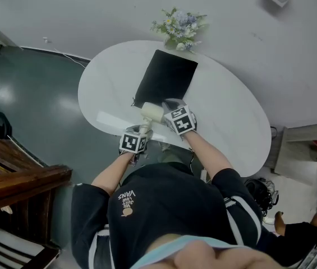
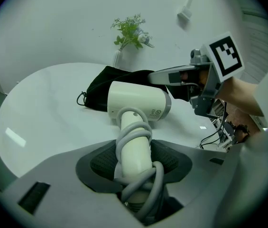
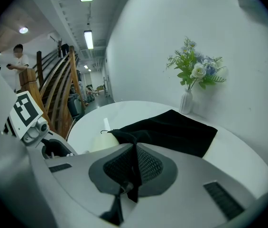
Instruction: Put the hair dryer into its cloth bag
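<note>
The left tool point(image 2: 136, 164) clamps the hair dryer point(image 2: 137, 102) by its cord-wrapped handle.

Cloth bag point(image 1: 166, 77) lies on the table point(image 1: 225, 116) between hair dryer point(image 1: 151, 112) and flowers point(image 1: 178, 29)

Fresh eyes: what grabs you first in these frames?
A white hair dryer, its grey cord wound round it, is clamped in the left gripper over the white table. Just beyond lies the black cloth bag, its near edge pinched in the right gripper. A vase of flowers stands at the table's far edge.
</note>
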`<action>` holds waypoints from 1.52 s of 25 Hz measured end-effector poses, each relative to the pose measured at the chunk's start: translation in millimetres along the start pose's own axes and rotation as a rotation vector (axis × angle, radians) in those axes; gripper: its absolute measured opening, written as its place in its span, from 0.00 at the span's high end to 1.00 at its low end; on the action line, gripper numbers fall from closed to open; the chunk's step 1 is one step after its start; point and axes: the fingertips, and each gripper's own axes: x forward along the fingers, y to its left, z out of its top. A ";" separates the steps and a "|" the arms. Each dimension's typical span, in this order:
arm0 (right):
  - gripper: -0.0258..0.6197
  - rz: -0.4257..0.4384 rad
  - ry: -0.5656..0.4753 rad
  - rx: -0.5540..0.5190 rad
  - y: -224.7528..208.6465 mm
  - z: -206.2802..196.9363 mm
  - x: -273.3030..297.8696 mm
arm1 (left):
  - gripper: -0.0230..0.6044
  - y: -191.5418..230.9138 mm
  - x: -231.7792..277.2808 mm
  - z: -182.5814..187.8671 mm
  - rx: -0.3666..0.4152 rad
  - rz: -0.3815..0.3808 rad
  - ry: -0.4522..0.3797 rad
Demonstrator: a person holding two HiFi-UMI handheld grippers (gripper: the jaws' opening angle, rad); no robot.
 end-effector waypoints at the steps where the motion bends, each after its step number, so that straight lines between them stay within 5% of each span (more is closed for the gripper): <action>1: 0.88 0.006 0.000 -0.007 0.4 -0.4 -0.4 | 0.59 -0.2 4.0 2.8 -0.005 -0.001 0.001; 26: 0.88 0.122 -0.035 -0.106 11.0 14.1 -14.0 | 0.59 24.9 64.2 112.7 -0.035 0.009 -0.070; 38: 0.88 0.210 -0.053 -0.152 11.4 18.0 -19.9 | 0.59 40.6 88.4 166.6 -0.093 -0.003 -0.171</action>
